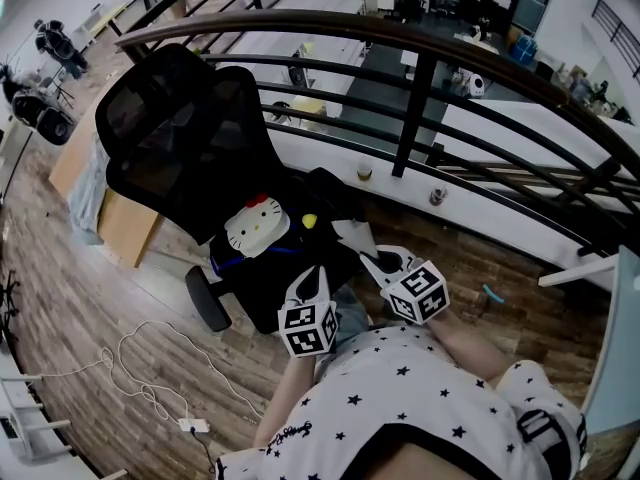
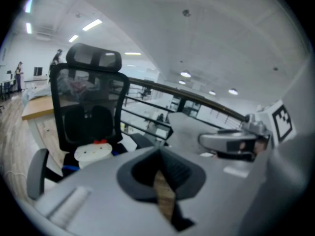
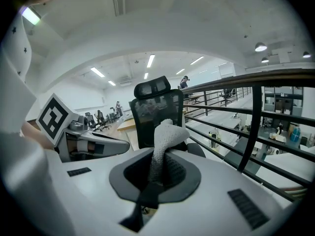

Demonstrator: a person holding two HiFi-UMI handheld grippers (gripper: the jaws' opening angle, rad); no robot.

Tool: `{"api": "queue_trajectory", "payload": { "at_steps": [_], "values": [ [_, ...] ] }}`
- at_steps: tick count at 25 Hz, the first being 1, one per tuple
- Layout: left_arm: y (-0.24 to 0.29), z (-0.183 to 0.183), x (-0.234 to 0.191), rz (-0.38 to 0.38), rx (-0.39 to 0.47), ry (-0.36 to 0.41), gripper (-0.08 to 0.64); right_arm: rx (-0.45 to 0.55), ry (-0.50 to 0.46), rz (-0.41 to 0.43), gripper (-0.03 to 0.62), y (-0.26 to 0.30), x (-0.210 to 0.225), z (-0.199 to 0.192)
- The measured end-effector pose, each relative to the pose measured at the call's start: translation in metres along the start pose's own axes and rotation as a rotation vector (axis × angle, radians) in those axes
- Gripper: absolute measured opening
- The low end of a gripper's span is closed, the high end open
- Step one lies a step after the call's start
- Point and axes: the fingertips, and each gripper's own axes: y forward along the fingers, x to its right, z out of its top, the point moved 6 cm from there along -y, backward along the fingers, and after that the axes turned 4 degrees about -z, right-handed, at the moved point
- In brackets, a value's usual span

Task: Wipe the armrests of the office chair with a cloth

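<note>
A black mesh office chair (image 1: 190, 138) stands ahead of me, with a white cat-face cushion (image 1: 256, 226) on its seat. One armrest (image 1: 207, 298) juts toward the lower left; in the right gripper view another armrest (image 3: 198, 150) shows beside the seat. My right gripper (image 1: 366, 258) is shut on a white cloth (image 1: 352, 234), held over the seat's near edge; the cloth (image 3: 165, 136) sticks up from the jaws. My left gripper (image 1: 318, 274) hovers beside it, shut with nothing in it (image 2: 160, 157). Neither gripper touches an armrest.
A dark metal railing (image 1: 420, 78) curves close behind and to the right of the chair. A white cable with a charger (image 1: 192, 425) lies on the wooden floor at lower left. A wooden board (image 1: 125, 223) leans behind the chair. A small yellow item (image 1: 309, 221) lies on the seat.
</note>
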Motion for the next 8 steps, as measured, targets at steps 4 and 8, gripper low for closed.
{"api": "queue_trajectory", "payload": {
  "at_steps": [4, 8],
  "values": [
    [-0.0013, 0.0006, 0.0026, 0.003, 0.002, 0.0, 0.005, 0.006, -0.004, 0.009, 0.026, -0.0018, -0.0005, 0.001],
    [-0.0015, -0.0023, 0.0027, 0.007, -0.002, -0.002, 0.005, 0.011, -0.002, 0.023, 0.026, -0.0022, -0.0018, 0.0009]
  ]
}}
